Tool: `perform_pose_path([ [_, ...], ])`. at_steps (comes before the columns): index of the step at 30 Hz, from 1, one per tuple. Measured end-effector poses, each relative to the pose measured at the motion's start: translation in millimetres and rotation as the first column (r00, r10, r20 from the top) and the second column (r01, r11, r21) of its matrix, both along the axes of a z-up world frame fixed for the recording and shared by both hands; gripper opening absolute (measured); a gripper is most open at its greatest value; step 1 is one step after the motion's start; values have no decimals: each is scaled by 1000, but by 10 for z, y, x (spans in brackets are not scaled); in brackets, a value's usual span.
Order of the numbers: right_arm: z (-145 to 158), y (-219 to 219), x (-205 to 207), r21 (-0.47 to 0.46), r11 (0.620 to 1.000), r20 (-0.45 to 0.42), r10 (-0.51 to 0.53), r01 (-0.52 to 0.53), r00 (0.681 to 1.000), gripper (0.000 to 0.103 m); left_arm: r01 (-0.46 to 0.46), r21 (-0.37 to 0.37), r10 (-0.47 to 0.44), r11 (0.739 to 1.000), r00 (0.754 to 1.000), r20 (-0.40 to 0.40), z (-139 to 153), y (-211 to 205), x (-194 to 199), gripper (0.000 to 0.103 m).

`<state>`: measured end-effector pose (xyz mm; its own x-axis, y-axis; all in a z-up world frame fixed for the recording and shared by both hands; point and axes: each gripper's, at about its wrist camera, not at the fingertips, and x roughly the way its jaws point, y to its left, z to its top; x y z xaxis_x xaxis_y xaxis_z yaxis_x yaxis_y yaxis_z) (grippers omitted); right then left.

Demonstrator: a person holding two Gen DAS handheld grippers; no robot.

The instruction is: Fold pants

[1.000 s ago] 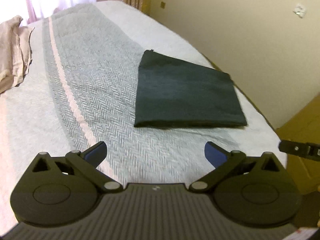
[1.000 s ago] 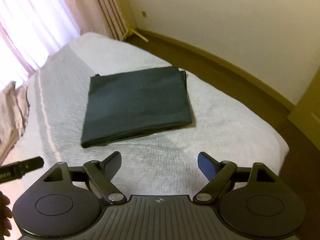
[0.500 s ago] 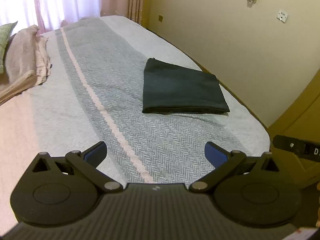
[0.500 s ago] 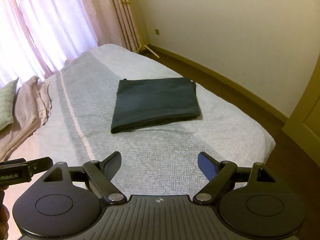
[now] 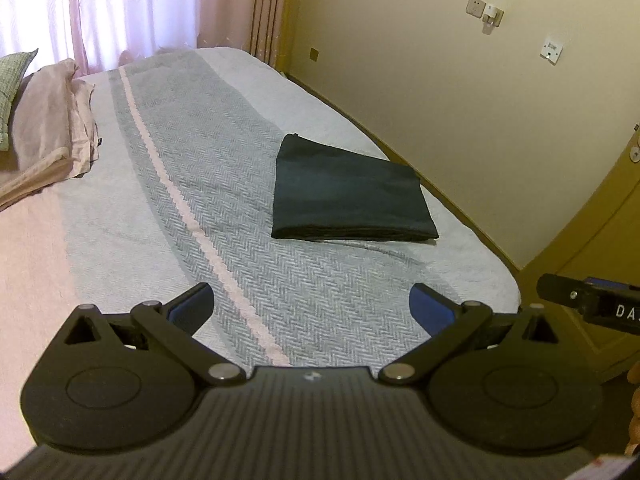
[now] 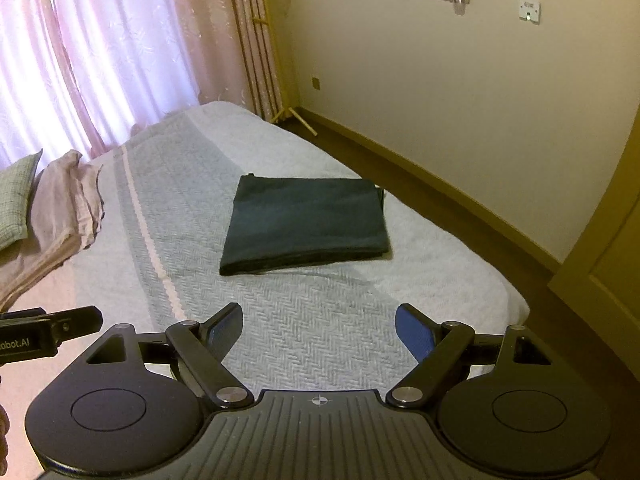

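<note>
The dark green pants [image 5: 348, 196] lie folded into a flat rectangle on the bed [image 5: 168, 184], near its right edge; the right wrist view shows the pants [image 6: 306, 222] ahead at centre. My left gripper [image 5: 312, 308] hovers open well short of them, above the bedspread, with nothing between its blue pads. My right gripper [image 6: 318, 330] is open too, empty, held back over the foot of the bed [image 6: 460, 276]. Each view catches the other gripper at its side edge.
A pink folded blanket [image 5: 52, 128] and a green pillow [image 5: 12, 92] sit at the bed's far left. A cream wall [image 5: 460, 100] runs along the right, with a wooden door [image 5: 600, 248] near. Pink curtains [image 6: 100, 52] hang behind the bed.
Both grippers have pulled back and up from the folded pants, which now look smaller and farther off. The jaws stayed open and the pants have not moved.
</note>
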<state>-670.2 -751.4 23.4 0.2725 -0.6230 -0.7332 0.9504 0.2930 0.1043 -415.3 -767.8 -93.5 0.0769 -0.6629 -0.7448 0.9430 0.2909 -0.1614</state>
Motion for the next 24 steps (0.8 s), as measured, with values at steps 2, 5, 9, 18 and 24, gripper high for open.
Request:
perform_pose_path([
  [2,11,13,6,-7,1000,-9,1,-2,1000,81,8,4,-8,1000,1000,4,10,3,-29,102],
  [5,23,24,8,-11,1000,-20,5,-5,1000,81,10,11,-10,1000,1000,6,7,-17,-43,102],
  [9,37,53,16,-12,1000,-24,7,-7,1000,81,9,11,-9,1000,1000,3,26,-9,-20,102],
  [18,46,272,106,-5,1000,-37,10,-11,999,81,13,17,-14,1000,1000,11,44,206,8,102],
  [24,46,342,154,4,1000,-47,18,-17,999,81,16,30,-16,999,1000,21,45,271,-32,102],
])
